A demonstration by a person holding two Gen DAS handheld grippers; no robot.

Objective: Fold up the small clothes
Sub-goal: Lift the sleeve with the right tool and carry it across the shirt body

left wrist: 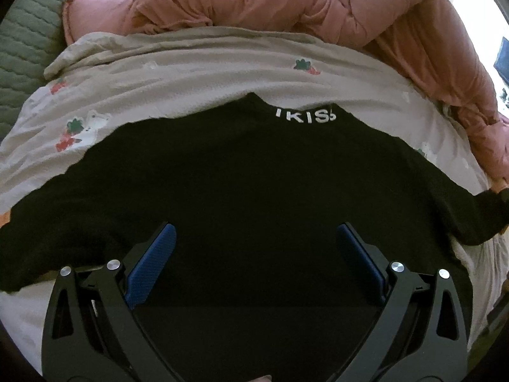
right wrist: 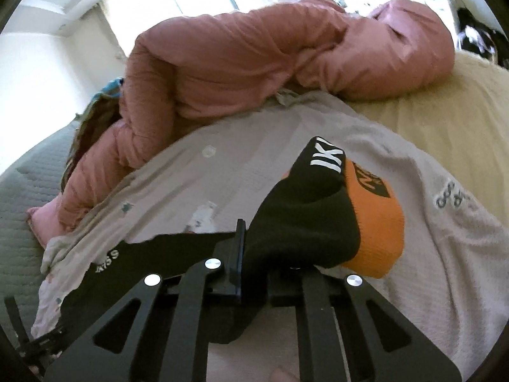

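While left claw (left wrist: pixel 256 238) gapes | right claw (right wrist: pixel 251 238) clamps black garment (right wrist: pixel 299 222)

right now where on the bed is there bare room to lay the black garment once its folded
Bare: the cream blanket right of the pink duvet, and the green quilt left of it. Crowded: the grey printed sheet holds the black garment, pinched by the right gripper; the left gripper gapes over it.

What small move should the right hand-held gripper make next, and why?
Probably carry the pinched edge across the black garment to fold it: the right hand-held gripper is shut on lifted cloth, while the left hand-held gripper hovers open above the flat part.
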